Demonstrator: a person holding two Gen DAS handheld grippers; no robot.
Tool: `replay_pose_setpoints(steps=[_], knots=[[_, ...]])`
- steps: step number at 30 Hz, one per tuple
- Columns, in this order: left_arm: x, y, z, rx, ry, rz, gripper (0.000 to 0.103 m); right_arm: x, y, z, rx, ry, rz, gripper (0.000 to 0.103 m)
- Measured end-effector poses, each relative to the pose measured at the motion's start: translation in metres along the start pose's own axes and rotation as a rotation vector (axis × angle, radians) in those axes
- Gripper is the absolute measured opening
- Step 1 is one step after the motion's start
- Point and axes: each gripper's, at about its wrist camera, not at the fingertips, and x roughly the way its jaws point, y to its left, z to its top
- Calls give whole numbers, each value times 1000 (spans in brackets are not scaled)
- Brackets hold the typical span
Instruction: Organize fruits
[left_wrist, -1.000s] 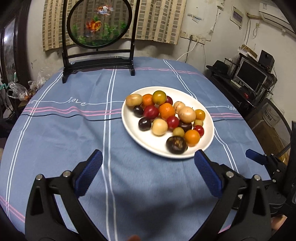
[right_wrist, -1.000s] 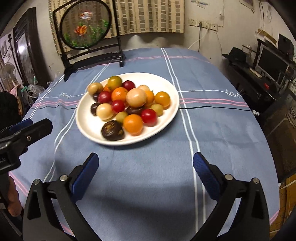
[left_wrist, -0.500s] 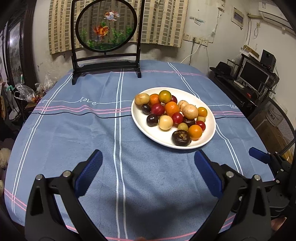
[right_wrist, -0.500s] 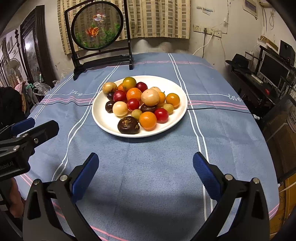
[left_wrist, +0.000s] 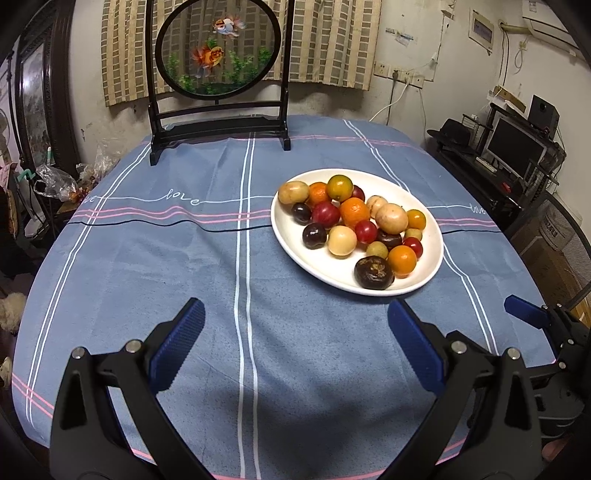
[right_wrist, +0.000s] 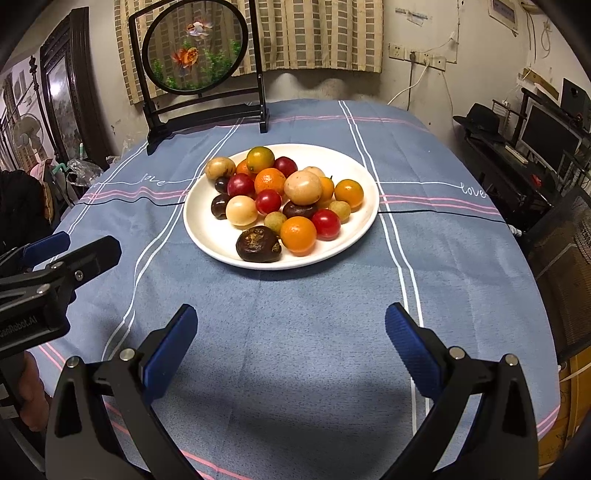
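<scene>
Hovering above the near part of the counter, the left tool (left_wrist: 295, 325) has its blue-padded fingers spread wide with nothing between them. The right tool (right_wrist: 291, 328) is just as wide apart and equally empty; its blue tip also shows at the right edge of the left wrist view. Both hang over the blue striped tablecloth (right_wrist: 332, 314), well short of the oval white ceramic plate (right_wrist: 354, 166). On that plate sits the heap of small mixed fruits (right_wrist: 284, 201): orange, red, yellow-tan and dark purple ones, with a wrinkled dark brown fruit (right_wrist: 258, 244) nearest the tools. Behind the plate stands a black-framed round goldfish screen (right_wrist: 195, 51).
</scene>
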Motion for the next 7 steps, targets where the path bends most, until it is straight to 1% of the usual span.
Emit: replay_pose_setpoints(steps=[2, 7], knots=[[2, 1, 1, -1, 6, 13, 101, 1, 1, 0, -2, 2, 1, 102], [5, 2, 0, -6, 19, 10, 101, 2, 1, 0, -4, 6, 1, 102]])
